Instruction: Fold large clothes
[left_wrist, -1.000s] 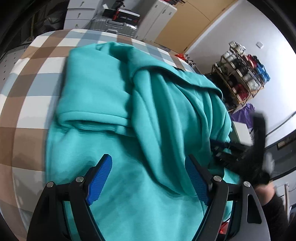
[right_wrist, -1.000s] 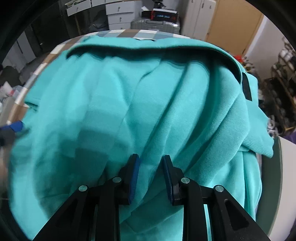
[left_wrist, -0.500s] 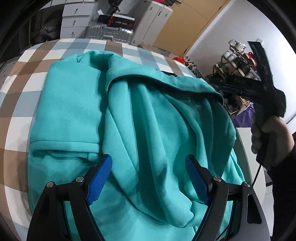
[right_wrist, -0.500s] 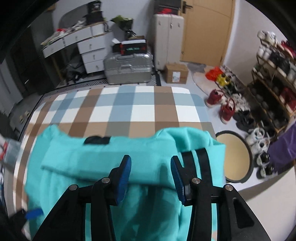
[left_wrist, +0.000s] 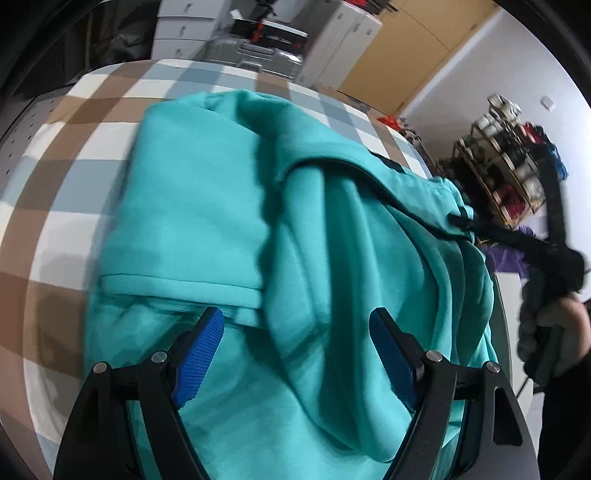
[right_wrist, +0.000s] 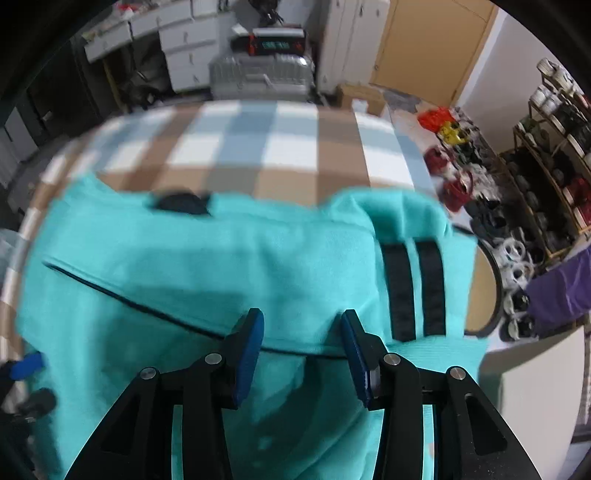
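Note:
A large teal sweatshirt (left_wrist: 229, 206) lies bunched and partly folded on the checked table (left_wrist: 66, 155). It also fills the right wrist view (right_wrist: 221, 266), where two black stripes (right_wrist: 413, 288) mark a sleeve. My left gripper (left_wrist: 295, 350) is open above the near part of the garment, holding nothing. My right gripper (right_wrist: 301, 350) is open above a folded edge with dark piping, holding nothing. The right gripper's body also shows in the left wrist view (left_wrist: 554, 240), held in a hand beside the garment's right edge.
The checked tablecloth (right_wrist: 258, 147) shows beyond the garment. Behind the table stand a silver suitcase (right_wrist: 258, 77), white drawers (right_wrist: 184, 59) and a wooden door (right_wrist: 424, 48). A shoe rack (right_wrist: 546, 155) and a round stool (right_wrist: 484, 284) are at the right.
My right gripper has opened wider and let go of the fabric it pinched a second ago, and it sits lower over the folded edge. My left gripper stays open and has shifted slightly.

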